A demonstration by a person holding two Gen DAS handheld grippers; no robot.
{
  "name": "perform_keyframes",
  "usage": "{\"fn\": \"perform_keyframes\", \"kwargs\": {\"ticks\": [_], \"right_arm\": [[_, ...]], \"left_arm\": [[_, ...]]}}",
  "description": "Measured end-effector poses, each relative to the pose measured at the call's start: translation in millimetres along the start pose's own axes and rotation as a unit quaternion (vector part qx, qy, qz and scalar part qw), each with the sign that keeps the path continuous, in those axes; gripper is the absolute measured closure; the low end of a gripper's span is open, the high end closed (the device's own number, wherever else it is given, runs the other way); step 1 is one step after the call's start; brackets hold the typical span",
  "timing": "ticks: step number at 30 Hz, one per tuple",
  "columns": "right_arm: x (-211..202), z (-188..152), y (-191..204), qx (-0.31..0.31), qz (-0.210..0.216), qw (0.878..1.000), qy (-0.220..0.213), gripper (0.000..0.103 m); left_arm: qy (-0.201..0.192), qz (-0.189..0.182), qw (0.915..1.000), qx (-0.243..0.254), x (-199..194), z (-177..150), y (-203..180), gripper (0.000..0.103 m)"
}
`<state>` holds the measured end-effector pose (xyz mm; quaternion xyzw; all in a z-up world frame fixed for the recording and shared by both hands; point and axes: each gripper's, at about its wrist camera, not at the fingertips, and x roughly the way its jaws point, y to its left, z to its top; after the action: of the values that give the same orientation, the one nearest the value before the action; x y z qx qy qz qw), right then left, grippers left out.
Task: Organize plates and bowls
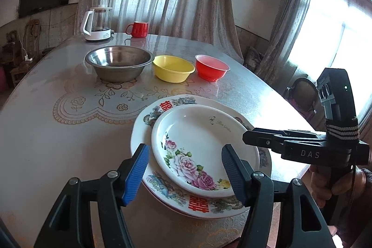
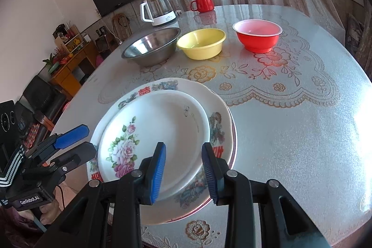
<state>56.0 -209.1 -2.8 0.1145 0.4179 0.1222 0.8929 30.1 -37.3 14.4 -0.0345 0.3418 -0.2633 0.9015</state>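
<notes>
Hovering both grippers, left gripper point(image 1: 184, 174) and right gripper point(image 2: 183, 172), jaws apart and empty, I judge the bowls point(image 1: 173, 67) lie well ahead beyond the stacked plates point(image 1: 197, 145).

Both wrist views look steeply down, close over the shared stacked plates point(image 1: 204, 131), from opposite sides.

I am reading "DAS" in pale letters on my right gripper point(image 1: 253, 138) at three o'clock. My left gripper point(image 2: 76, 138) at eight o'clock is carrying "GenRobot.AI". The big plate point(image 1: 162, 108) is showing red double-happiness signs at twelve and six o'clock; the rose plate point(image 1: 197, 131) is bearing script too faint to read.
</notes>
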Motion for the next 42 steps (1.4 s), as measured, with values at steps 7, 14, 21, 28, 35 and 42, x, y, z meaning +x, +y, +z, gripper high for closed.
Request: {"fn": "perform_keyframes", "kwargs": {"ticks": [7,14,21,28,35,42], "right_arm": [[2,-2,-5,0.014,-0.012,1.0,-0.005,0.071],[4,-3,-2,0.007,-0.016,1.0,-0.009,0.07],[3,-5,0,0.003,-0.017,1.0,-0.007,0.07],[2,-6,2,-0.002,-0.021,1.0,-0.005,0.07],[2,-6,2,0.002,-0.022,1.0,-0.005,0.07],[3,-4,1,0.005,-0.027,1.0,-0.008,0.07]], "left_arm": [[0.003,0.011,0.9999,0.0,3,-1,1,0.035],[0.007,0.018,0.9998,-0.006,5,-1,3,0.034],[0.007,0.026,0.9996,-0.011,7,-1,6,0.033],[0.009,0.037,0.9992,-0.014,8,0,8,0.032],[0.011,0.046,0.9987,-0.017,10,1,10,0.032],[0.013,0.056,0.9981,-0.023,11,2,14,0.032]]}}
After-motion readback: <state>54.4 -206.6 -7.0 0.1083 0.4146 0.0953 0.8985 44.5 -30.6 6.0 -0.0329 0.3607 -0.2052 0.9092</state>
